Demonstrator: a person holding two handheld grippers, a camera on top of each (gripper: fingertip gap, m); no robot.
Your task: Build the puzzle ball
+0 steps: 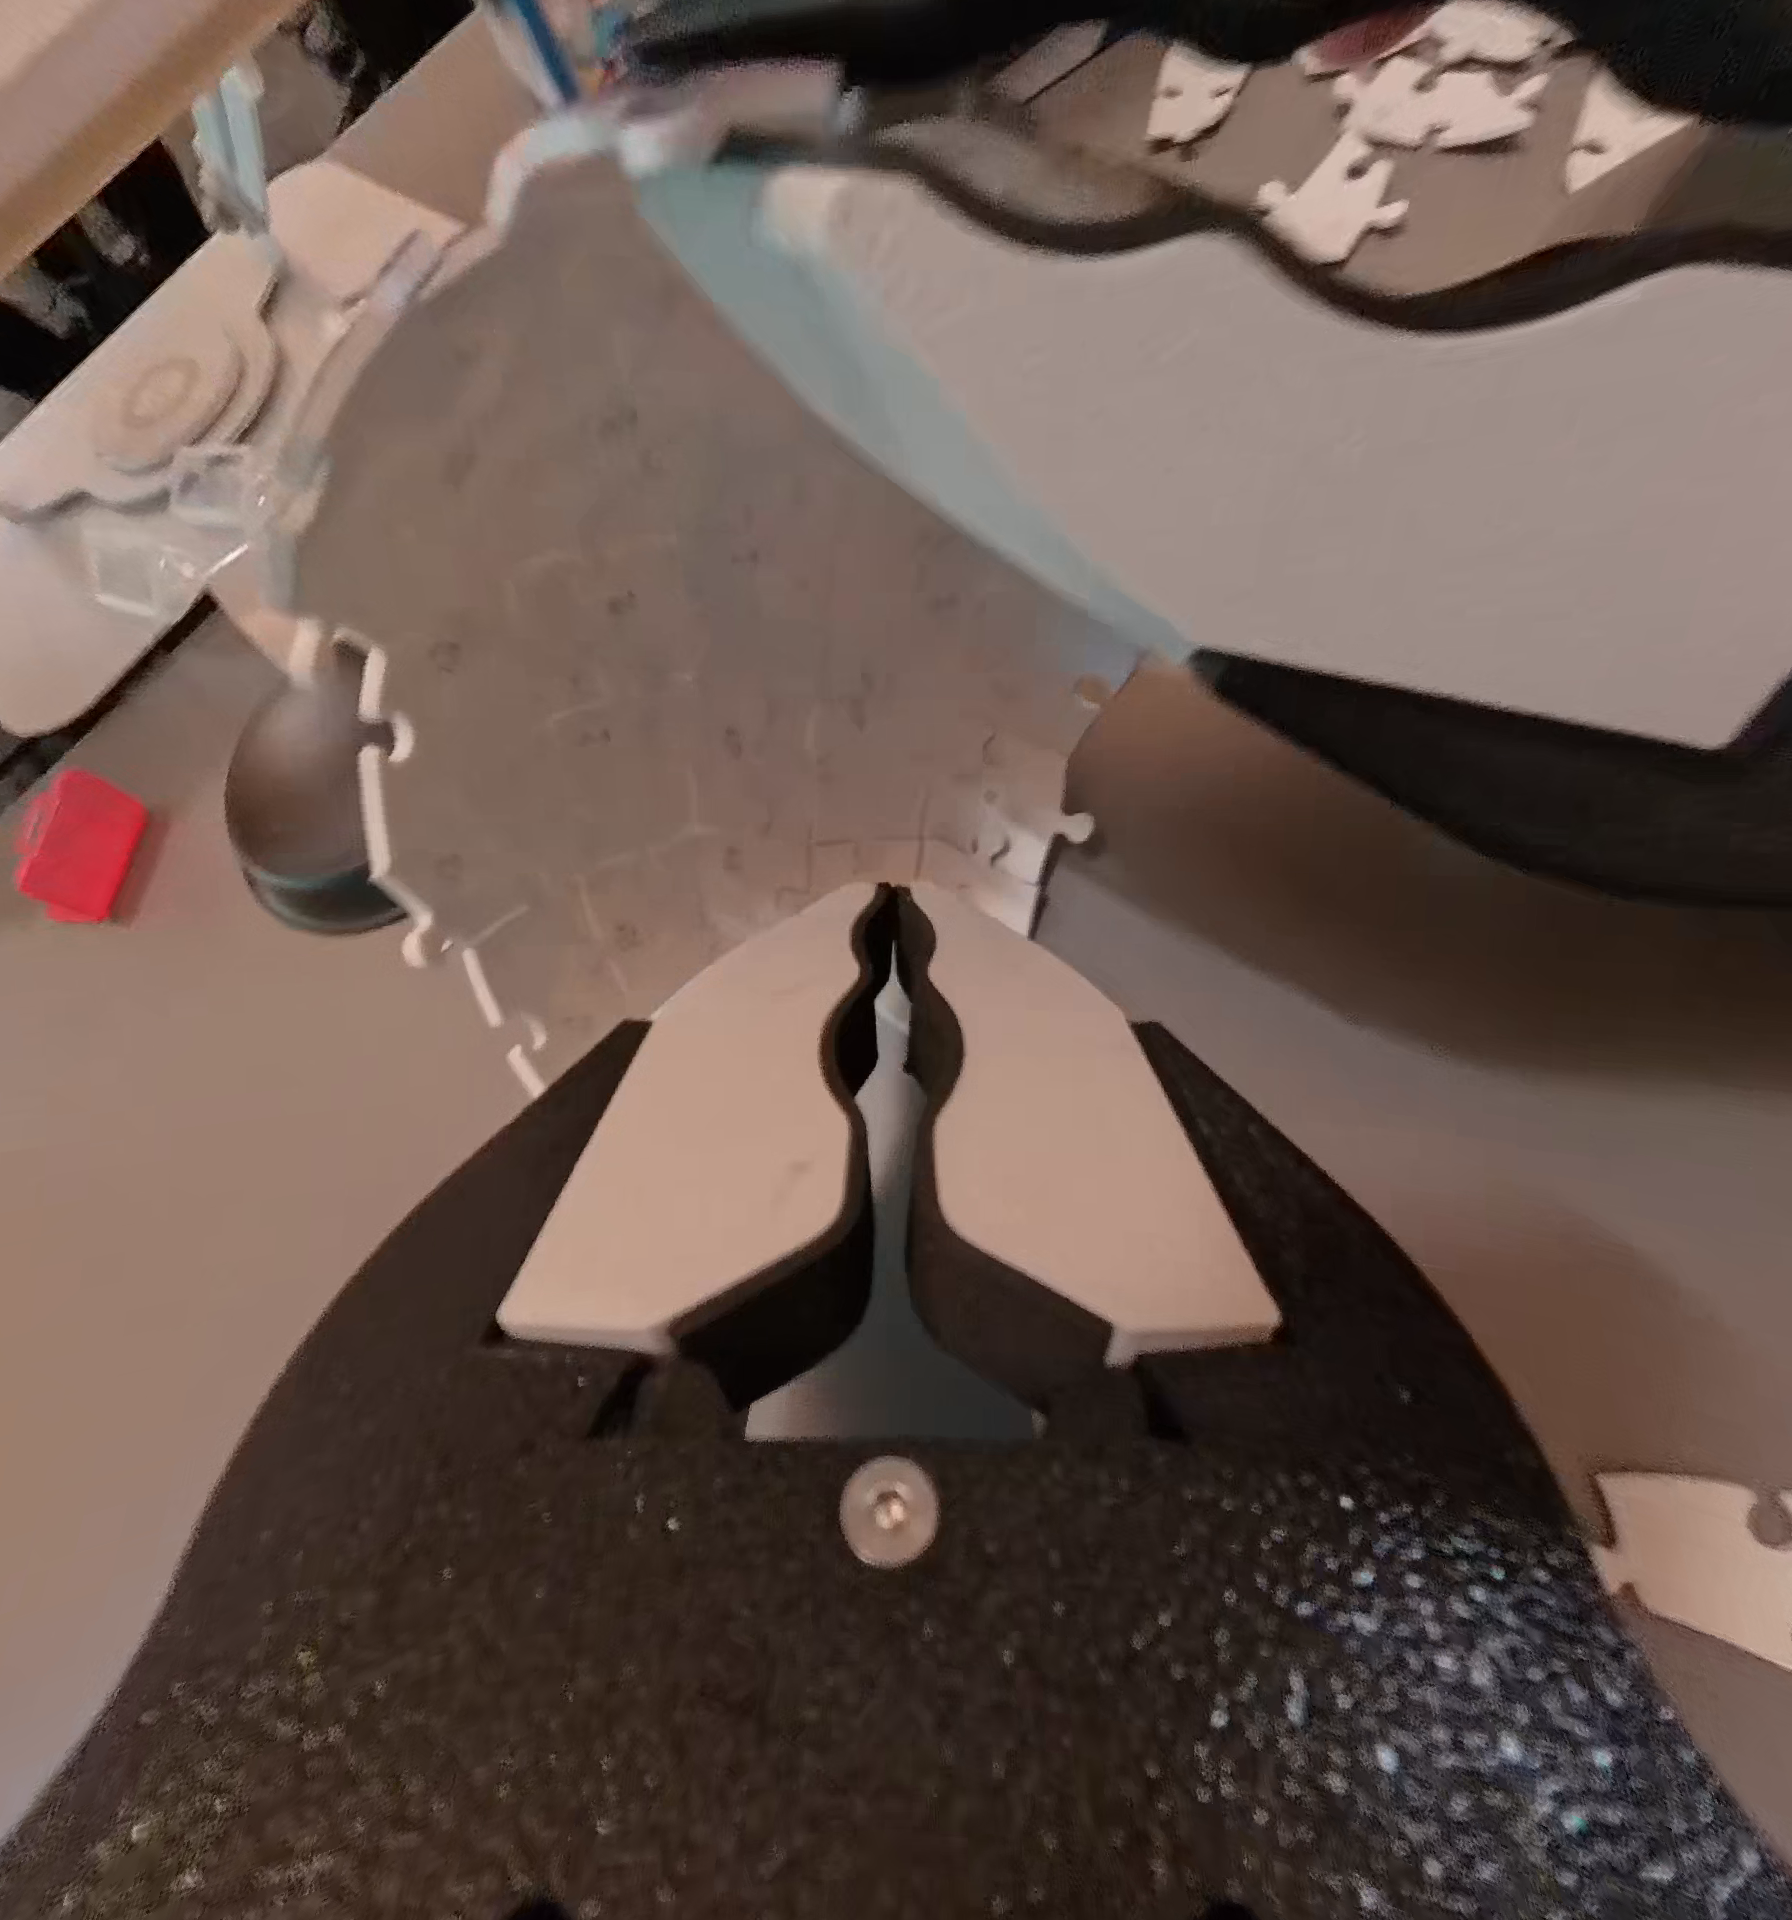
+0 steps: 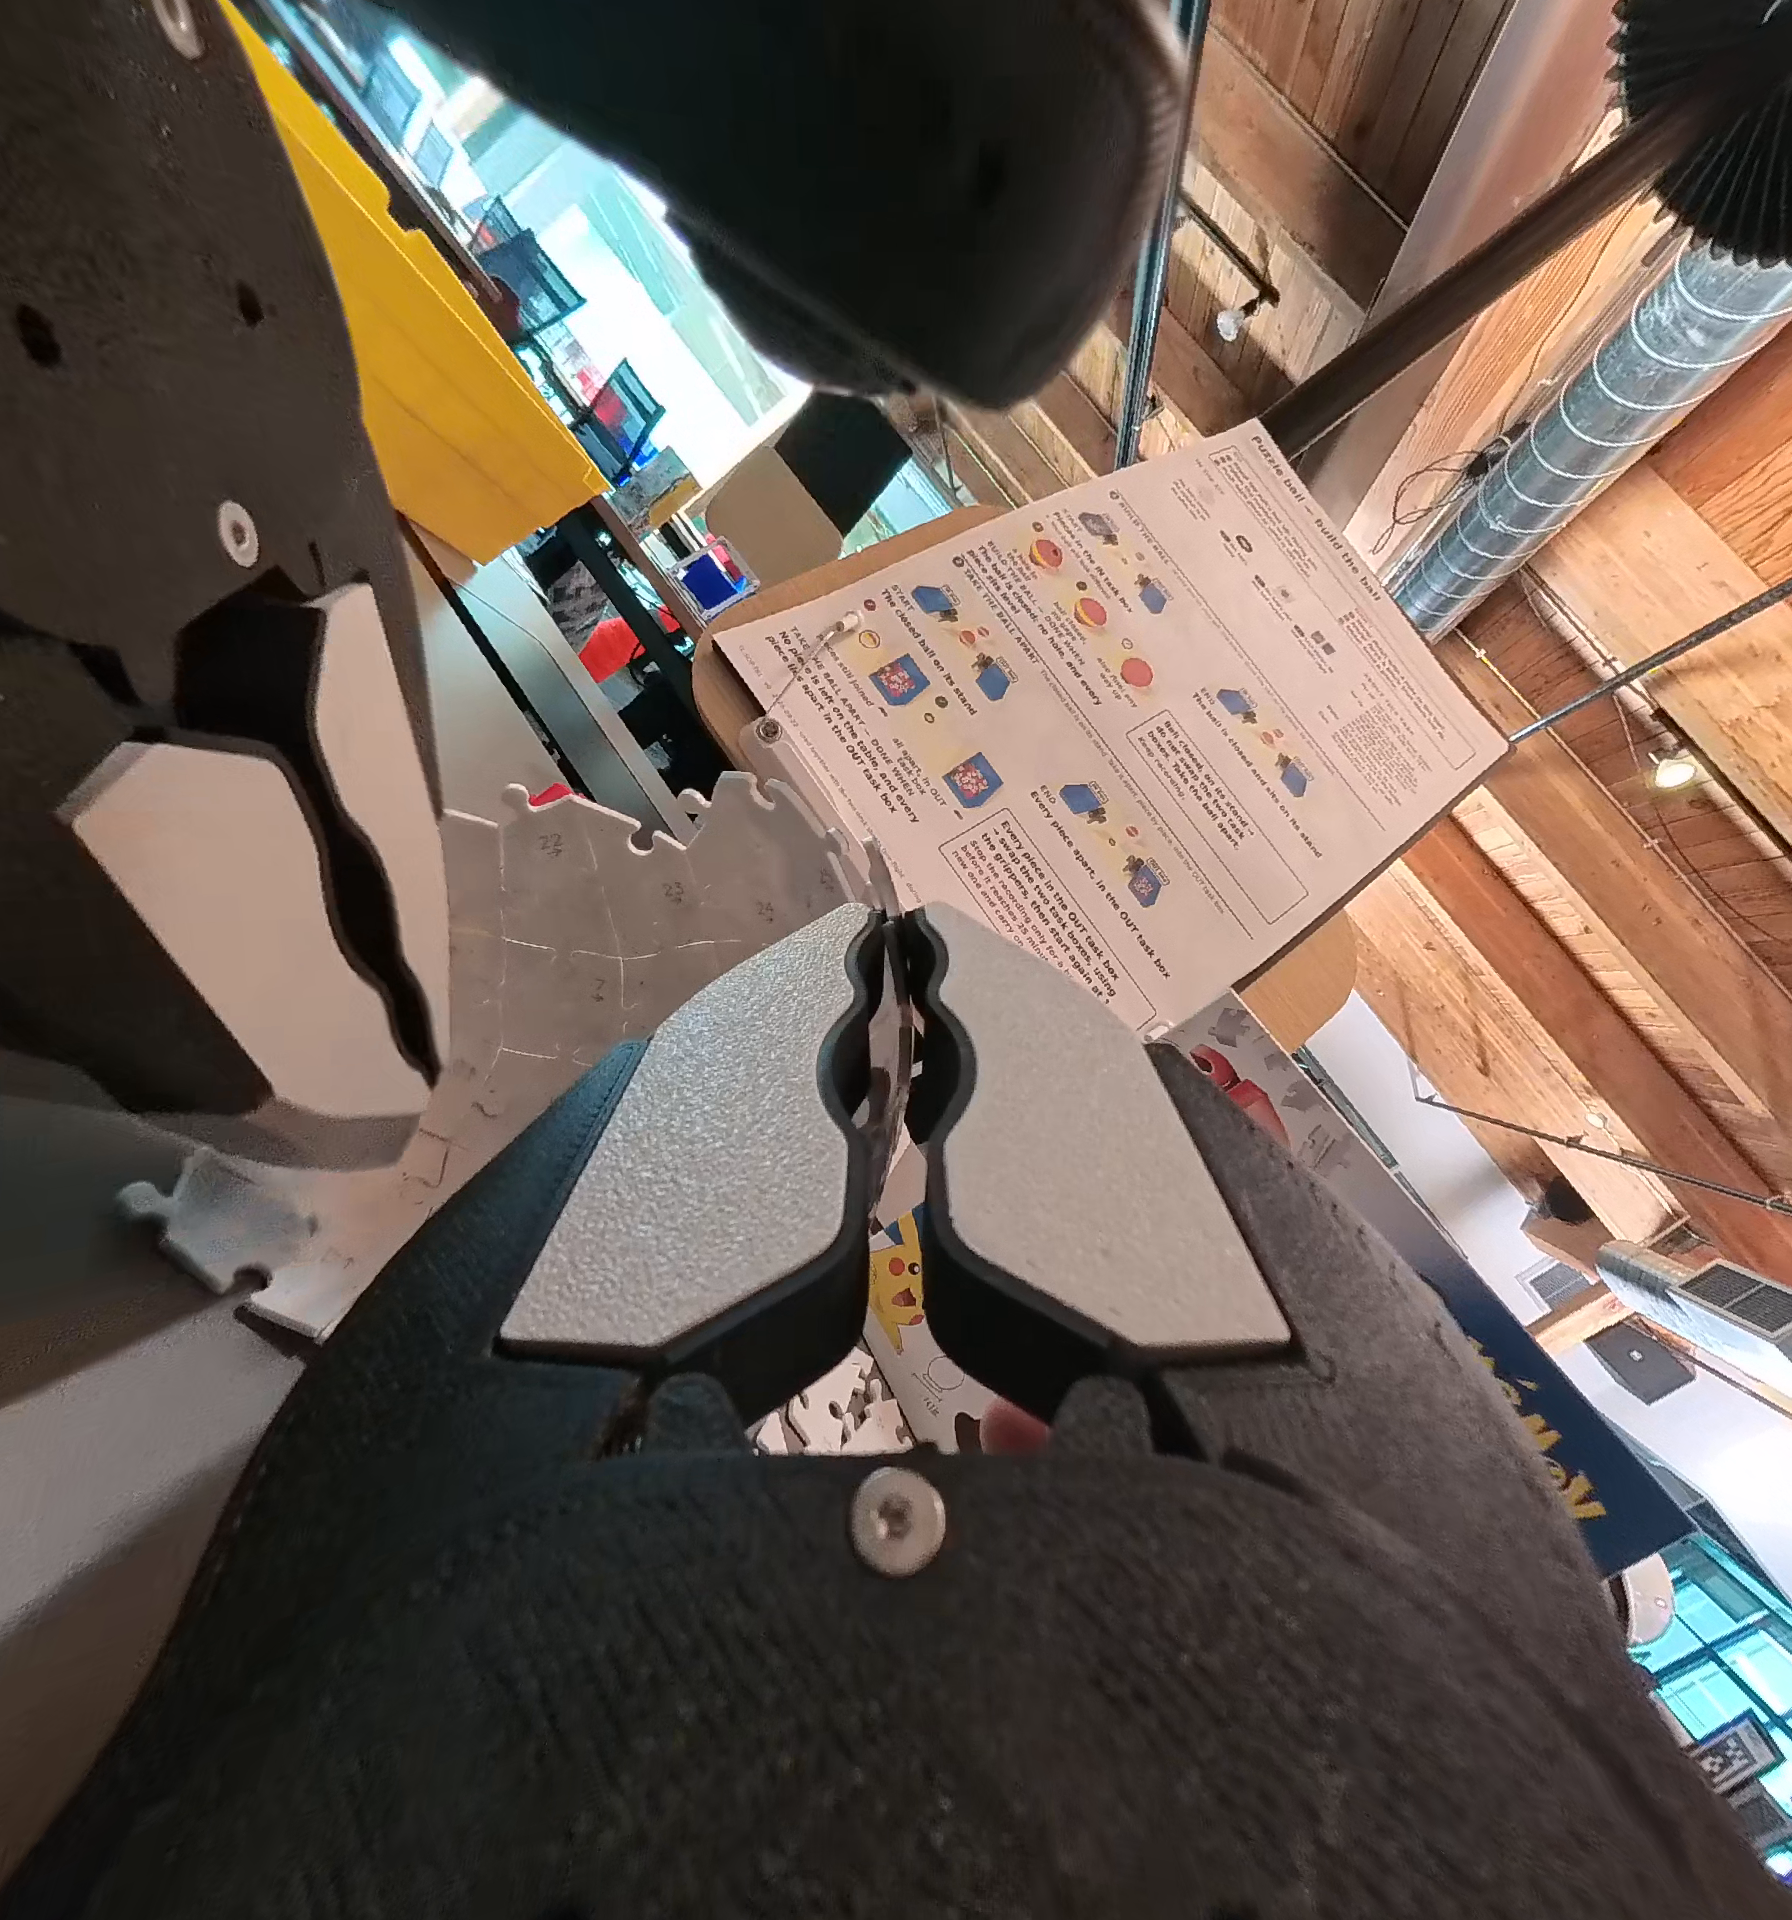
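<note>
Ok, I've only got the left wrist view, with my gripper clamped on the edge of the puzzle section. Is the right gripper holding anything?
Observer: Yes. The right gripper is shut on a thin piece, seen edge-on at the rim of the puzzle section.
Operator: Anything loose near it?
Observer: A pale blue piece shows at the section's lower left edge. I cannot tell whether it is attached.
Operator: And behind the section?
Observer: An instruction sheet on a board, facing that camera.
</note>
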